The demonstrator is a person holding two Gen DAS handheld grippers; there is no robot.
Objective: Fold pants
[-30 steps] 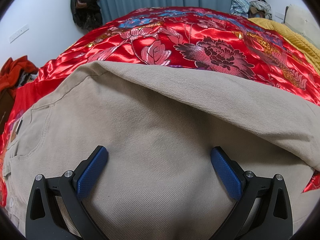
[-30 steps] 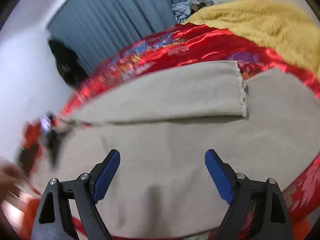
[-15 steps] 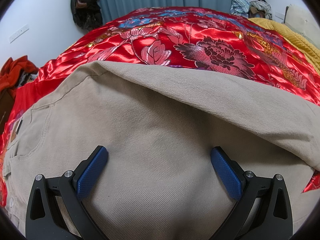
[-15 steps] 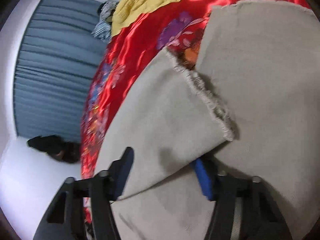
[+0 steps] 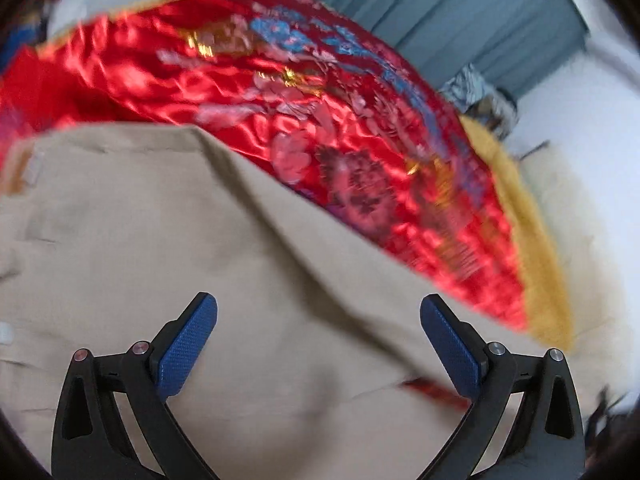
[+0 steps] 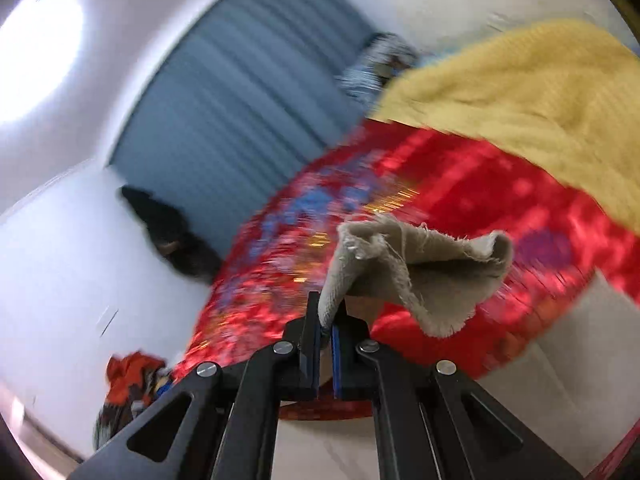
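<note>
Right gripper (image 6: 326, 330) just clamped on pants (image 6: 420, 268) hem, left gripper (image 5: 318, 344) gaping empty; carry hem across evenly, avoiding bunching

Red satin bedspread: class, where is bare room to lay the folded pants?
Free: the red satin bedspread between the beige twill pants and the blue-grey curtain. Crowded: the side under the yellow knitted blanket.

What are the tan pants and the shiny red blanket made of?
The pants look like thick matte cotton twill: the hem is frayed with loose threads. The red blanket looks like glossy satin, maybe silk or polyester: it gleams, with flower patterns.
</note>
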